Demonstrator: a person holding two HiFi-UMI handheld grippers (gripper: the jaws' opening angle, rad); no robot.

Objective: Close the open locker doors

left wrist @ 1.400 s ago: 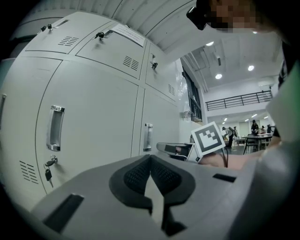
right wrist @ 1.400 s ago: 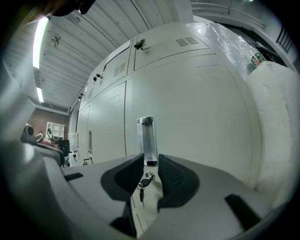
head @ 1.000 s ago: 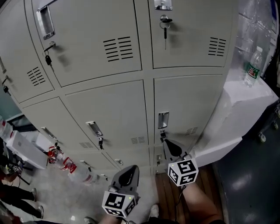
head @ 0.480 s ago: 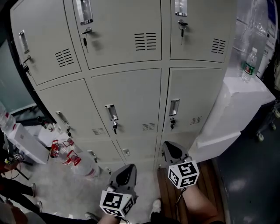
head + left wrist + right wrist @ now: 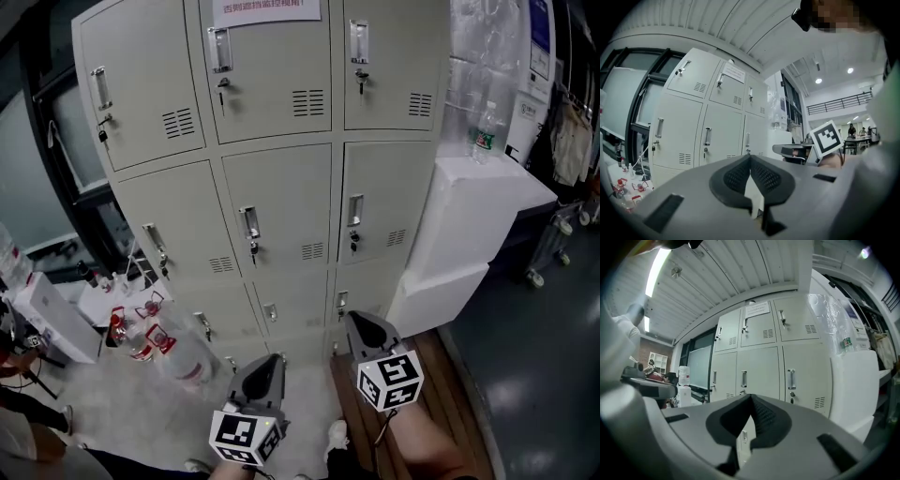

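Two claws hang low in the head view: the grey left gripper [image 5: 266, 367] and grey right gripper [image 5: 364, 326], each with jaws pressed together on nothing, well short of the pale grey metal locker bank [image 5: 281, 197]. Every door in view sits flush. A green-labelled clear plastic bottle [image 5: 482, 133] stands on the white block [image 5: 469, 216] against the bank's right edge.
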